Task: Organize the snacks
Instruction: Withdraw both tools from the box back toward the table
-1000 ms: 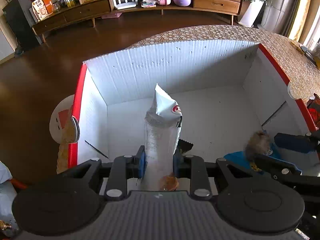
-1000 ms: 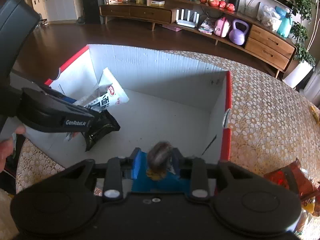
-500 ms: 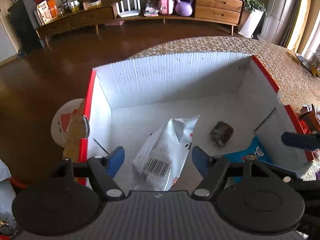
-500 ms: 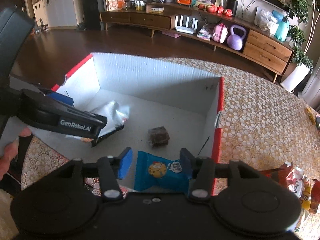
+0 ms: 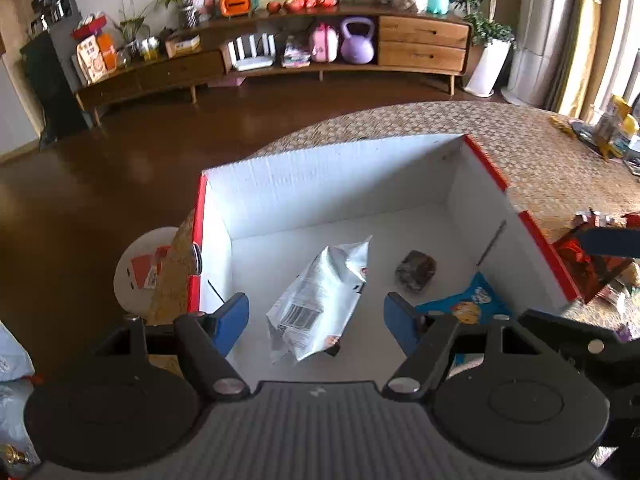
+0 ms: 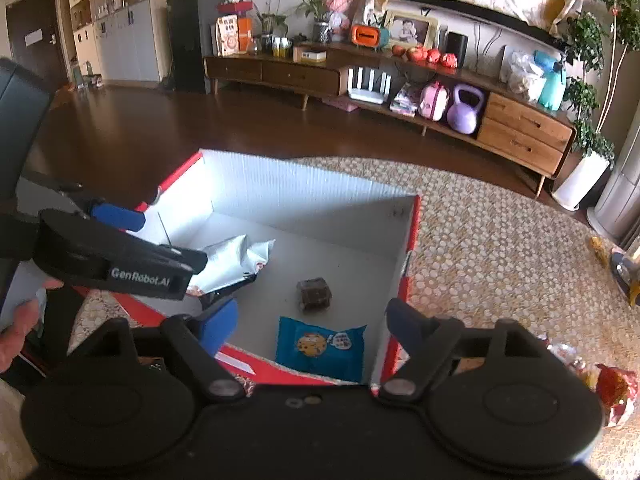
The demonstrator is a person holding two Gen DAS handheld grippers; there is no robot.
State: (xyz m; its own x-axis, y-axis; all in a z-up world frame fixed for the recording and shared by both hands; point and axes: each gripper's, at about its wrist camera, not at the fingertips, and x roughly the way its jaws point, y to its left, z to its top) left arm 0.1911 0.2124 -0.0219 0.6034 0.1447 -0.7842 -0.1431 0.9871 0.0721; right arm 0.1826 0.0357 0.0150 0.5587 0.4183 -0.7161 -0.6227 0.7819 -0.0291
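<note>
Here the left gripper [image 5: 316,312] hangs over the box [image 5: 320,168] with its jaws wide and nothing between them; the right gripper [image 6: 310,320] is opening too, clear of the blue cookie packet [image 6: 320,348] lying flat below it. The silver bag [image 5: 320,296] lies on the box floor near the left wall, its long axis running from the near side toward the far right, barcode end nearest. A small brown snack [image 5: 415,271] sits between the two packets. More snacks [image 6: 608,384] wait on the table to the right; reaching for them, a low gripper could likely catch the red rim and shove the box.
</note>
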